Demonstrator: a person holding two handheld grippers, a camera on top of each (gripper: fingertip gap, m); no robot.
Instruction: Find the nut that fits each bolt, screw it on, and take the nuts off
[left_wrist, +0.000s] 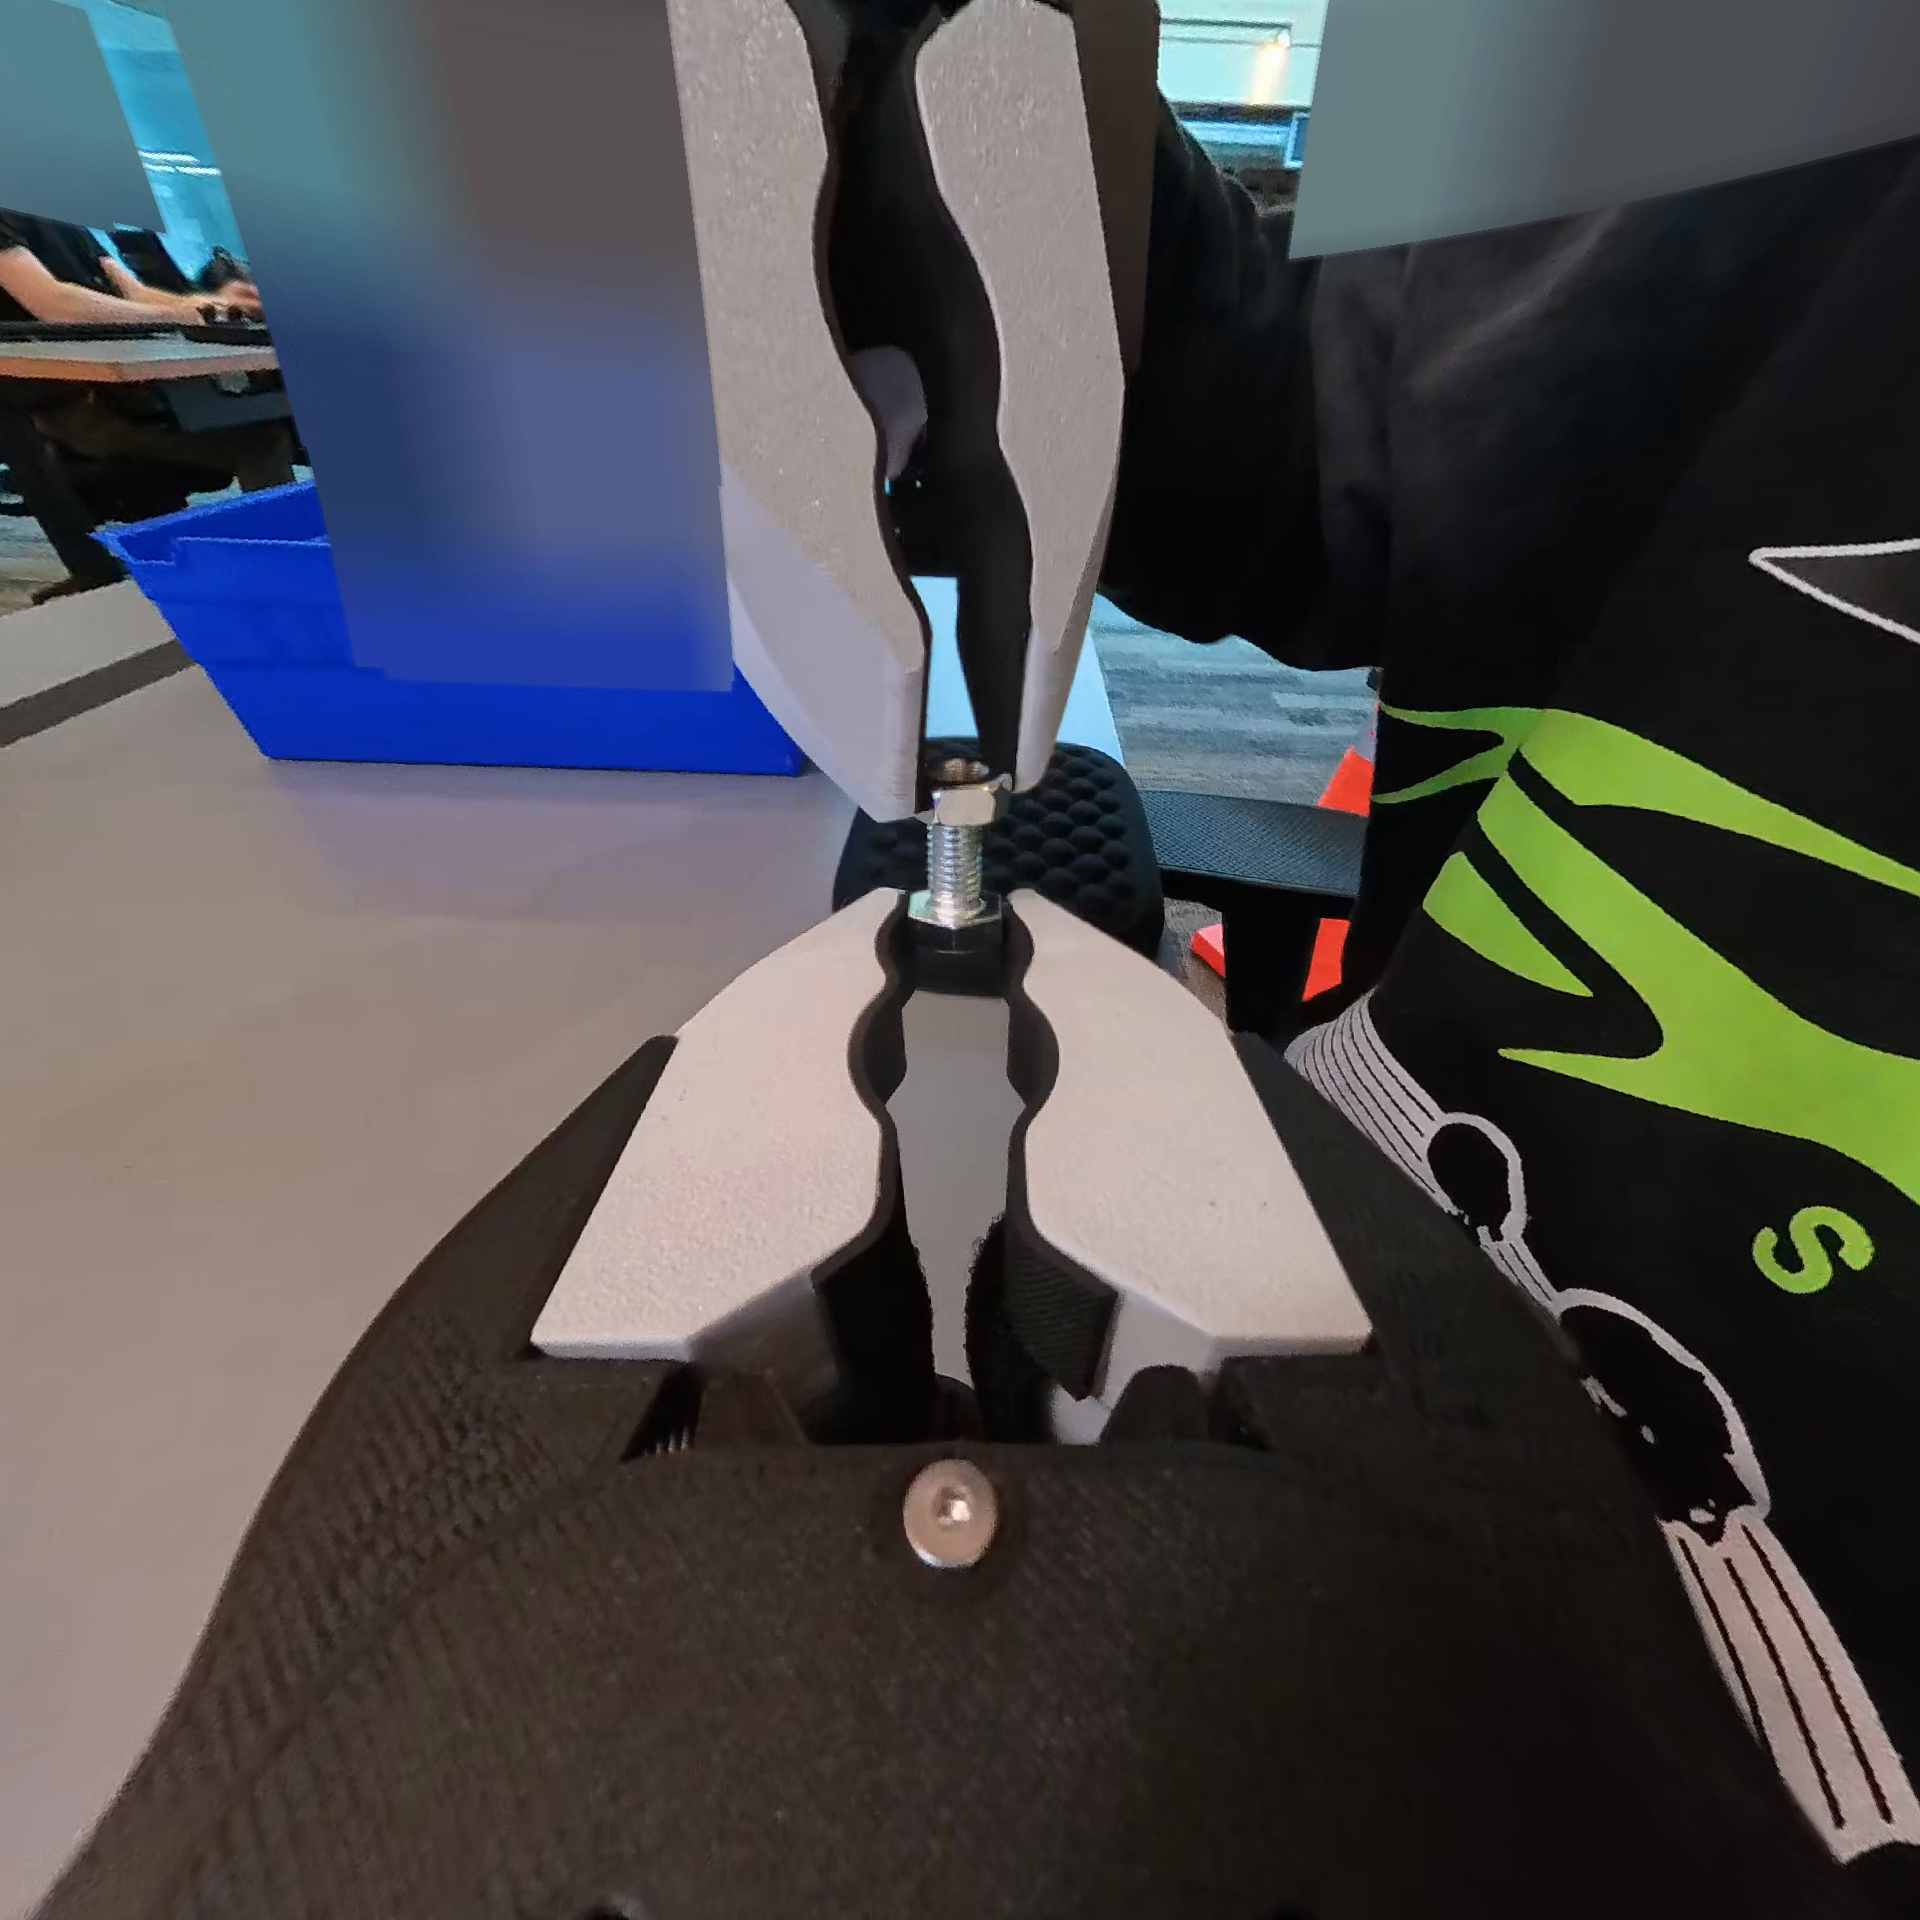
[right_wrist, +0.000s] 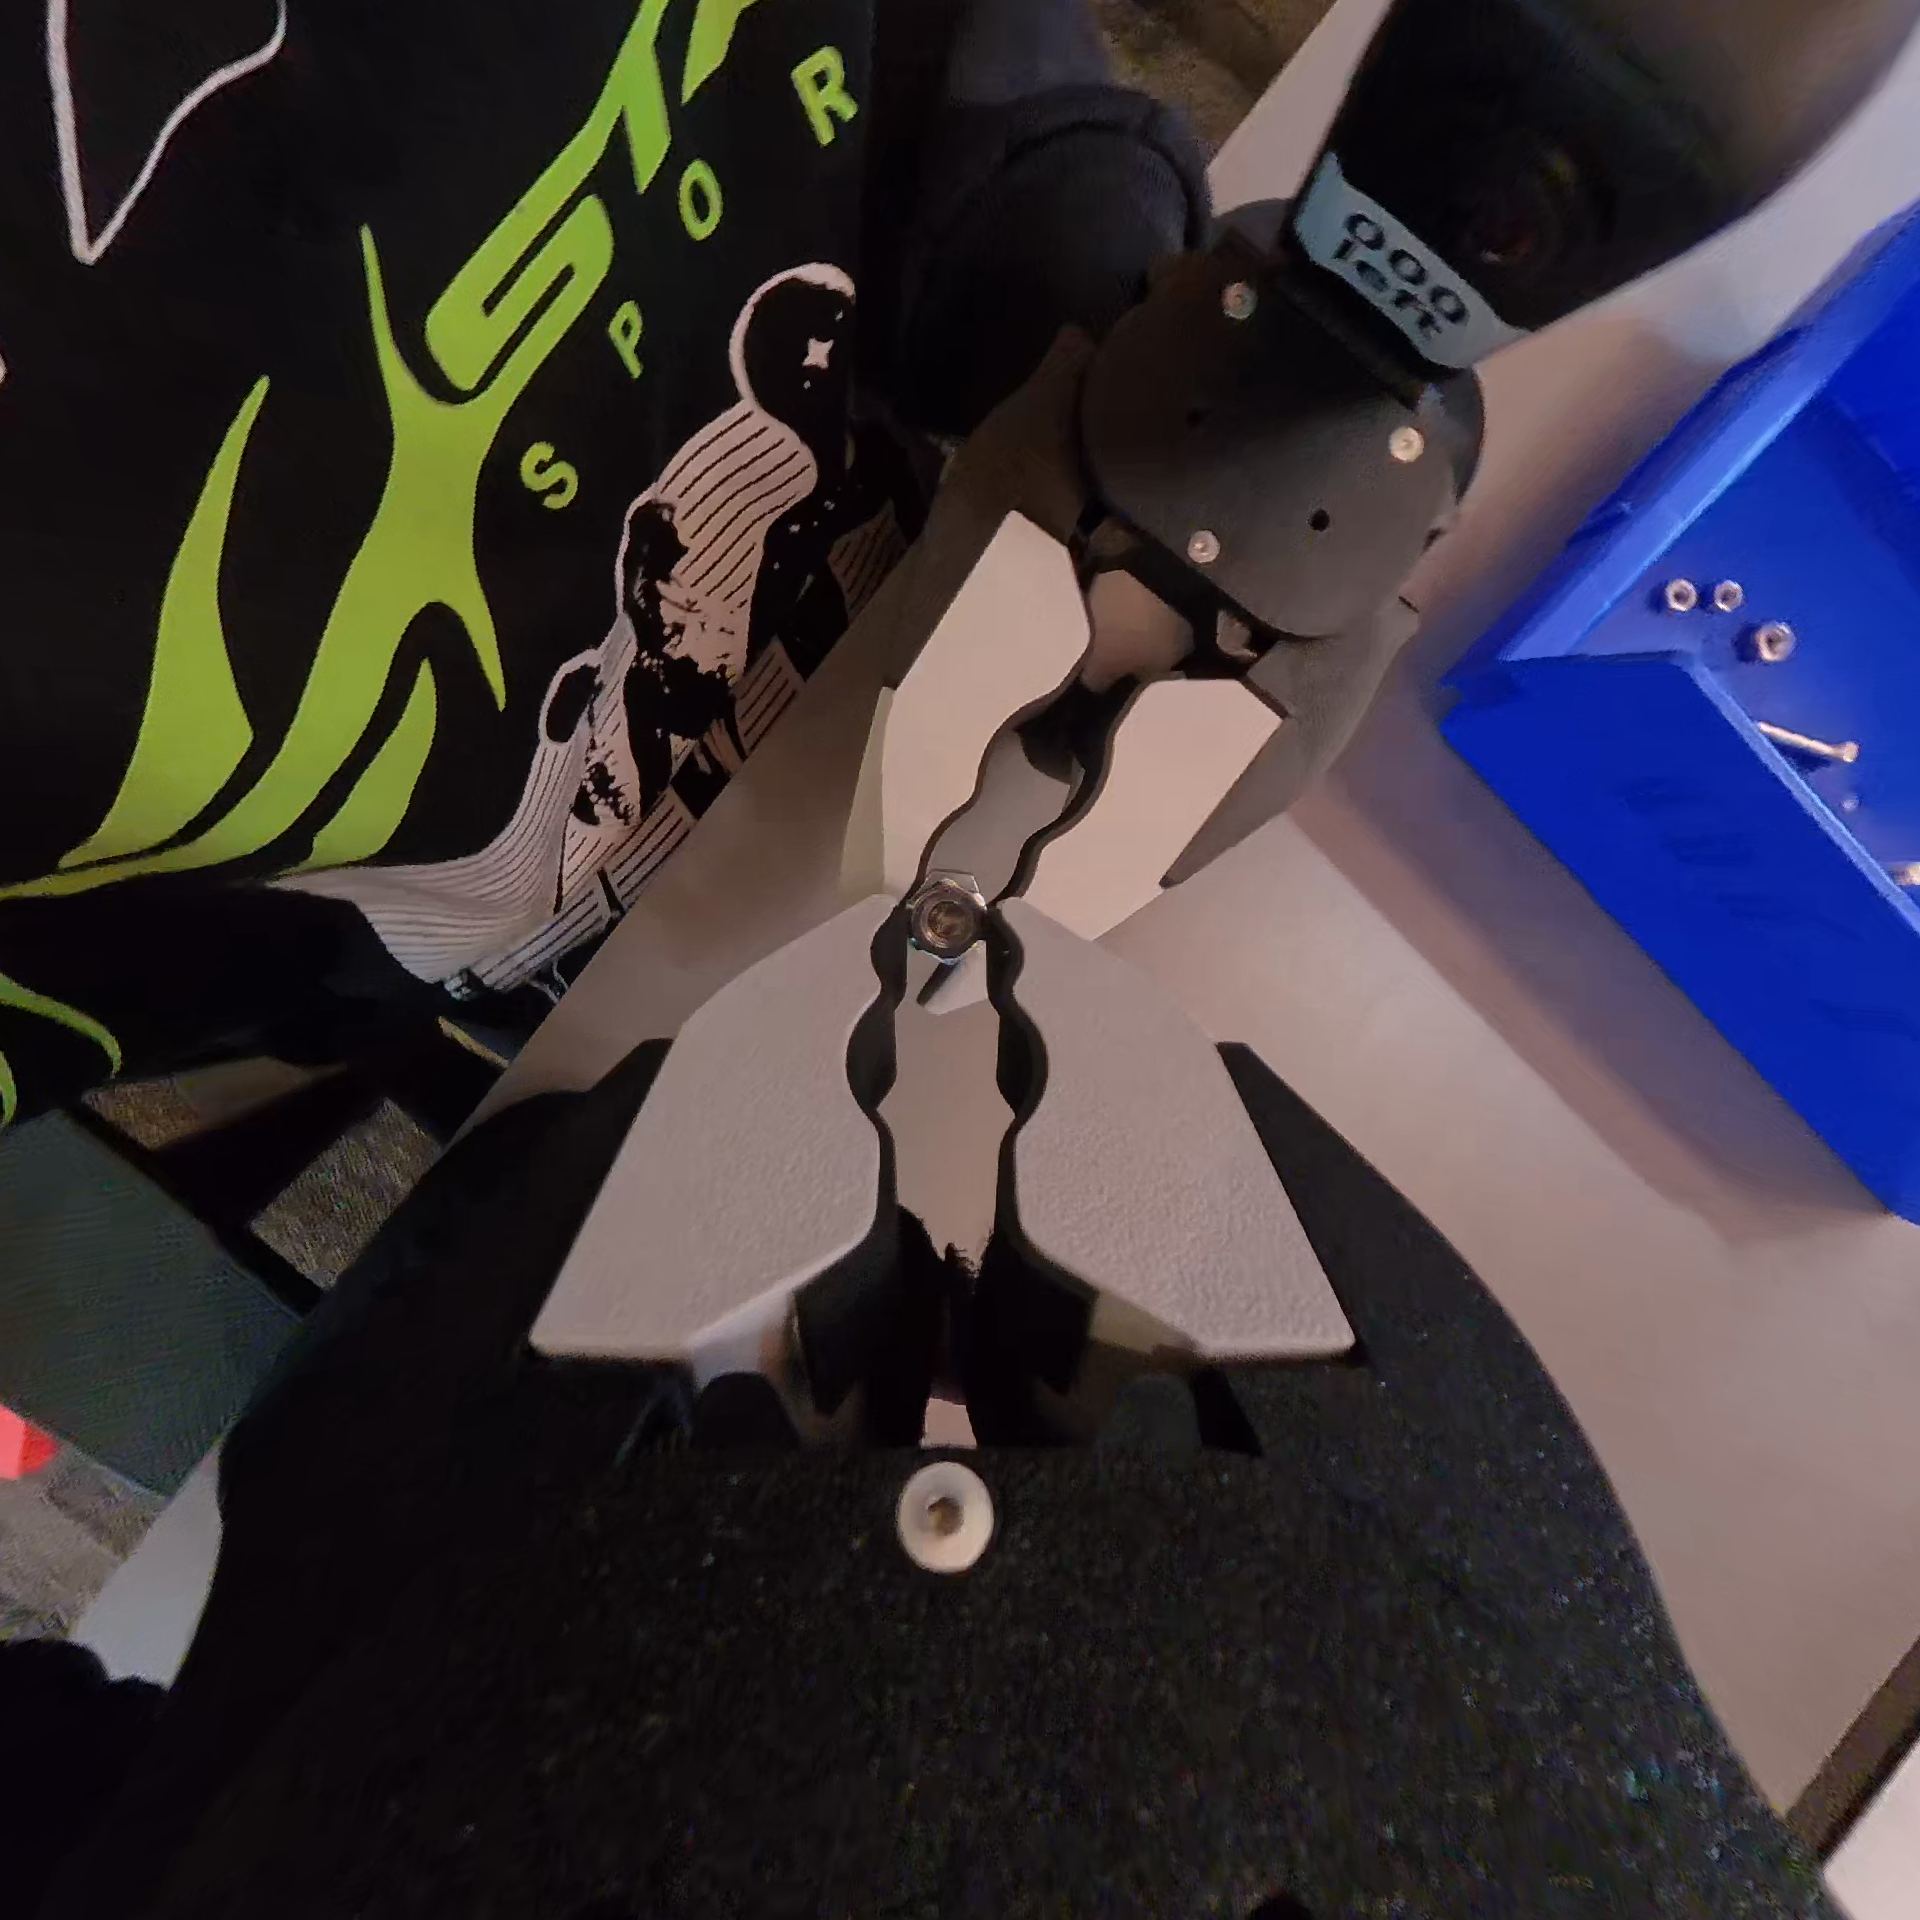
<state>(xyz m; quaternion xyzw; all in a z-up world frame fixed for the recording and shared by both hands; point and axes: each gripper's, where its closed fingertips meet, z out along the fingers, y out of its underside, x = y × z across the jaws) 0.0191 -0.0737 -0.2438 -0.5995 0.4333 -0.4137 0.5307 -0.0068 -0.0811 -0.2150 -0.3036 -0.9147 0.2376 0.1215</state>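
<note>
Bolt (left_wrist: 954, 868) axis runs vertical mid-frame; your left gripper (left_wrist: 954, 930) clamps its head below; right gripper (left_wrist: 966, 795) pinches nut (left_wrist: 968, 802) atop.

Printed writing is carried by two things only. On the black short-sleeved shirt (left_wrist: 1621, 436) worn by the person, a row of small lime-green capital letters (right_wrist: 686, 208) is set beside a large lime-green flame-shaped graphic and a white striped figure print; in the left wrist view only one of these letters (left_wrist: 1813, 1247) is caught. On the black body of the left gripper (right_wrist: 961, 891), seen in the right wrist view, a small grey curved tag (right_wrist: 1392, 270) is fixed, and two short lines of dark characters are printed on it. No other writing can be read.
</note>
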